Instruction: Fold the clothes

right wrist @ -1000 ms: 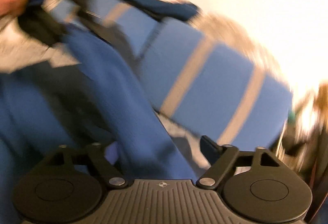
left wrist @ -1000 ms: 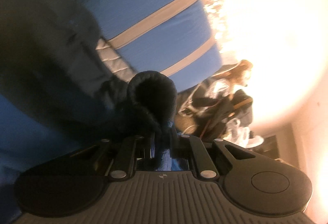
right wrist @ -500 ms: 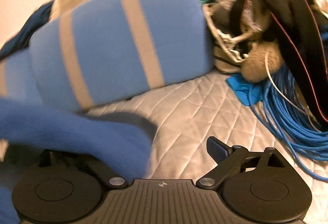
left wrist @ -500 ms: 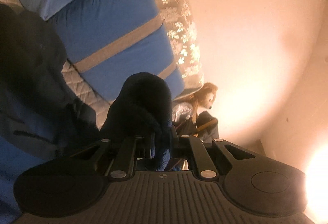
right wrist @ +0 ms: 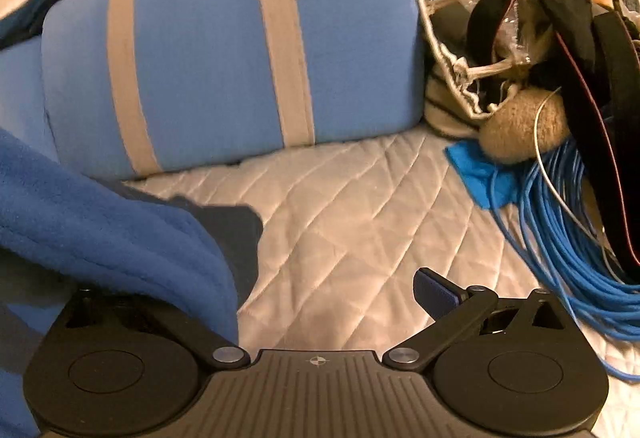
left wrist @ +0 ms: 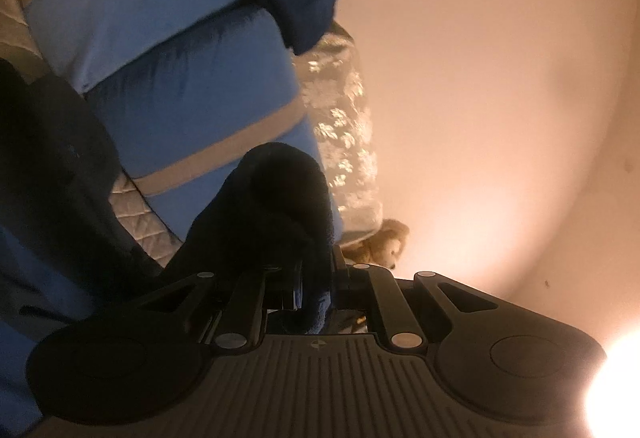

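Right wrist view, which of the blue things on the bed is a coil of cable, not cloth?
The bright blue cable bundle at the right edge, looped in thin strands. The striped cushion and fleece garment are soft fabric.

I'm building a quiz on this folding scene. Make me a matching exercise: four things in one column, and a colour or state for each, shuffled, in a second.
Things:
1. left hand-held gripper
2. right hand-held gripper
3. cushion
4. coiled cable

Colours or states:
A. light blue with beige stripes
B. open, blue fleece garment draped over one finger
C. bright blue, lying on the quilted bed cover
D. shut on dark fleece fabric

Pairs: 1-D, 2-B, 3-A, 4-C
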Demonstrator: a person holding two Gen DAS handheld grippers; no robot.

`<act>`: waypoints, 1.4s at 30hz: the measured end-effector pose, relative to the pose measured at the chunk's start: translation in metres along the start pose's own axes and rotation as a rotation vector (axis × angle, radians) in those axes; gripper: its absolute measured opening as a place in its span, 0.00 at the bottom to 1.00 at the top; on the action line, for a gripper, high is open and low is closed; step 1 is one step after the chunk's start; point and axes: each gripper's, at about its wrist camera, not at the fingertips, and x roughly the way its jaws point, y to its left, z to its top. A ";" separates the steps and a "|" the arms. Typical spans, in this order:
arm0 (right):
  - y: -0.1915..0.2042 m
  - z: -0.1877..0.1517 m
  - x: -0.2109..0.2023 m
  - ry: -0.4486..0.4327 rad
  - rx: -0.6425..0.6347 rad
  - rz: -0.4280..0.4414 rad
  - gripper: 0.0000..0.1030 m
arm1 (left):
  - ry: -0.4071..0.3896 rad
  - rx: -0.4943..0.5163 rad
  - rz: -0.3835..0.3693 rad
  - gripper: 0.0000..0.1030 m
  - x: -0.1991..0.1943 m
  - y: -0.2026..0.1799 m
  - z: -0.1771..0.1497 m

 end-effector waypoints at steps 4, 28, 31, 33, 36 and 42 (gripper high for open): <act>0.010 -0.007 -0.007 0.008 -0.025 0.140 1.00 | -0.044 -0.028 -0.005 0.12 -0.006 0.007 0.010; 0.056 -0.086 -0.022 -0.024 -0.467 0.164 0.23 | -0.139 -0.037 0.085 0.11 -0.073 0.029 0.051; 0.063 -0.087 -0.023 -0.037 -0.505 0.143 0.23 | -0.109 0.032 0.118 0.11 -0.089 0.033 0.052; 0.063 -0.086 -0.022 -0.036 -0.493 0.136 0.23 | -0.080 0.094 0.148 0.11 -0.100 0.035 0.052; 0.060 -0.084 -0.020 -0.028 -0.471 0.138 0.22 | -0.029 0.187 0.204 0.11 -0.115 0.038 0.050; 0.058 -0.084 -0.018 -0.012 -0.438 0.151 0.17 | 0.127 0.348 0.378 0.11 -0.144 0.065 0.035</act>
